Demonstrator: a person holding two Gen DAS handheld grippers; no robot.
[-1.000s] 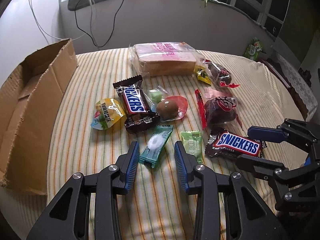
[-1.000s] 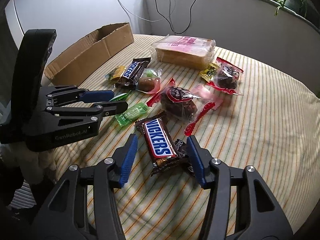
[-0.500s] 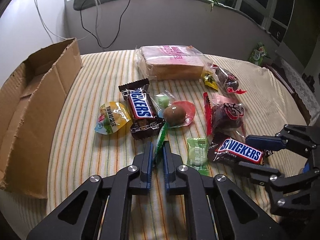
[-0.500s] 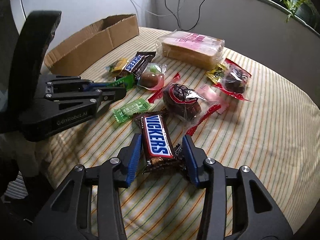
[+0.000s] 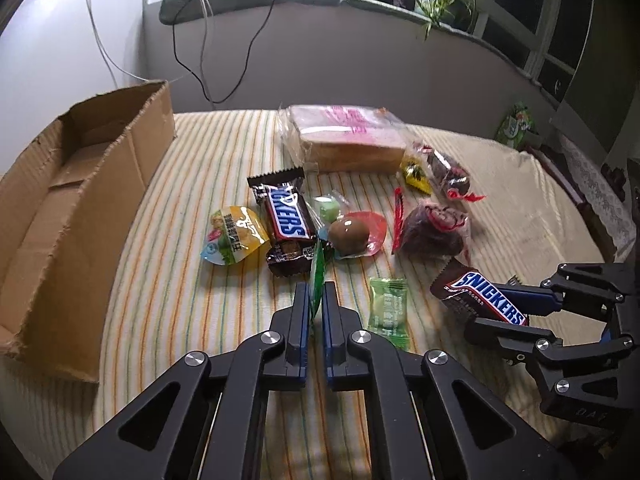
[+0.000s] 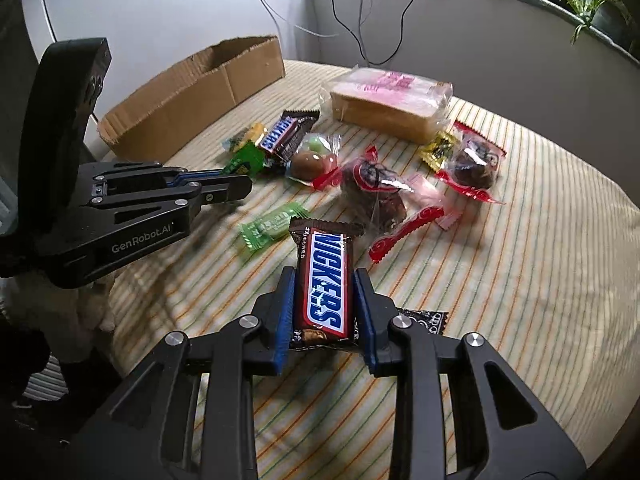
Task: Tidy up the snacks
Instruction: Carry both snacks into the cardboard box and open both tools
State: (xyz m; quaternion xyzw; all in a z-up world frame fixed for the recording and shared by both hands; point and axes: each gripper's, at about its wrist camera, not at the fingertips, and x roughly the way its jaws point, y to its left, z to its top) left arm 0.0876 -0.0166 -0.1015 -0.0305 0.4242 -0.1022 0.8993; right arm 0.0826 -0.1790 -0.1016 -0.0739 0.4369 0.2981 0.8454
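Snacks lie scattered on a striped tablecloth [image 5: 192,280]. My left gripper [image 5: 316,296] is shut on a thin green packet [image 5: 317,272], which stands on edge between the pads; the right wrist view shows this packet [image 6: 244,160] poking out of the left gripper [image 6: 240,184]. My right gripper [image 6: 324,274] has its jaws closing on a Snickers bar [image 6: 326,300], both blue pads against the bar's long sides. In the left wrist view that Snickers bar [image 5: 486,300] sits tilted in the right gripper [image 5: 500,312], its far end off the cloth.
An open cardboard box [image 5: 80,208] stands at the left. A second Snickers bar [image 5: 286,216], yellow packet [image 5: 234,234], brown egg-like snack [image 5: 348,234], light green candy [image 5: 388,312], two dark cakes [image 5: 432,232] and bagged bread [image 5: 344,140] lie in the middle. A window ledge curves behind.
The left jaws closed onto the green packet and turned it up on edge. The right jaws narrowed around the Snickers bar until the pads met its sides, and the bar tilted up.
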